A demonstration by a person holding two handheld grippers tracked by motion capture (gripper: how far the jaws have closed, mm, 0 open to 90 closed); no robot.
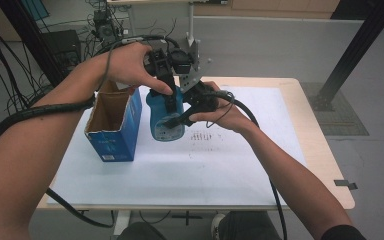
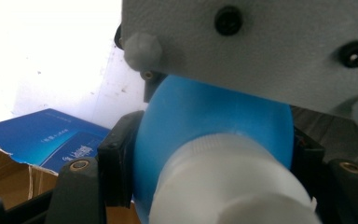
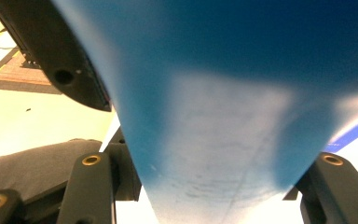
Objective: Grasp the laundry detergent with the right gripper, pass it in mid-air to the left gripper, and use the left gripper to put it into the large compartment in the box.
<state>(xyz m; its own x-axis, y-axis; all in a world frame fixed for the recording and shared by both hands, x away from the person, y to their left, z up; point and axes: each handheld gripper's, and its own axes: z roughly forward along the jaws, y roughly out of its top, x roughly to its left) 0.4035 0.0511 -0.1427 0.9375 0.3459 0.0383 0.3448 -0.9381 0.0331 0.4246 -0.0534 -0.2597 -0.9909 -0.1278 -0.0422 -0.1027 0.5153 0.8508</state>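
A blue bottle (image 1: 162, 131) hangs above the white sheet, just right of an open blue cardboard box (image 1: 112, 125). My left gripper (image 1: 169, 102) comes down from above and is shut on the bottle's upper part. In the left gripper view, the blue bottle (image 2: 205, 112) and its white cap (image 2: 223, 177) sit between the jaws of the left gripper (image 2: 212, 163). My right gripper (image 1: 177, 119) reaches in from the right and is shut on the body. The right gripper view has the bottle (image 3: 223, 116) wedged between the jaws of the right gripper (image 3: 212, 186).
The box (image 2: 42, 140) stands open-topped with torn brown flaps, close to the bottle's left side. A white sheet (image 1: 220, 160) covers most of the wooden table (image 1: 330, 165). Cables trail off the left and front edges. A black post stands beyond the far right corner.
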